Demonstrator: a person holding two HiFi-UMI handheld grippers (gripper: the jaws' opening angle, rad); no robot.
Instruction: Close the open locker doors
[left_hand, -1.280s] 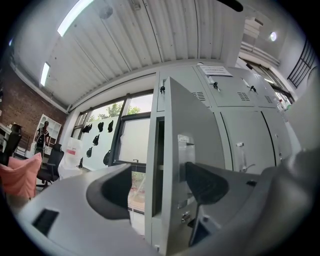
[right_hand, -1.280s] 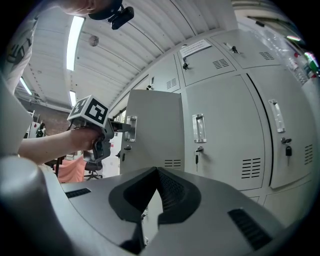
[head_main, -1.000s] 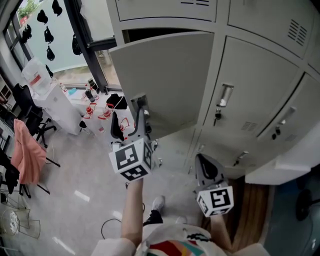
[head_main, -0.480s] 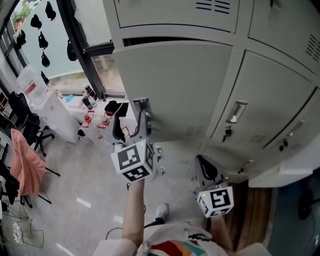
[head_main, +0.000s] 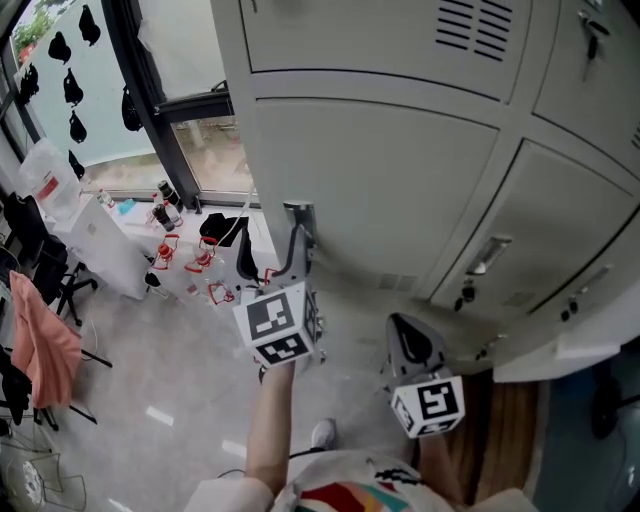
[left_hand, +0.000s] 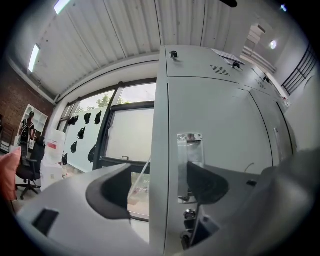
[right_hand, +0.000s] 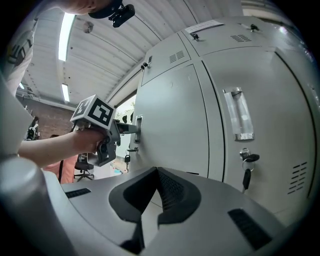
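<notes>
Straddling the handle-side edge of the grey locker door (head_main: 390, 180) with the left hand-held gripper (left_hand: 160, 185): jaws wide apart, gripping nothing, right one over the metal handle (left_hand: 190, 160). At 12 o'clock in the head view, about flush with the neighbouring doors (head_main: 560, 250). At 5 o'clock, low and clear of the lockers, the right hand-held gripper (right_hand: 155, 192), jaws pressed together on nothing.

Locker door (head_main: 390, 190) edge between my left gripper (head_main: 297, 240) jaws, handle (left_hand: 189, 150) just right; right gripper (head_main: 406, 335) lower-right, apart.
</notes>
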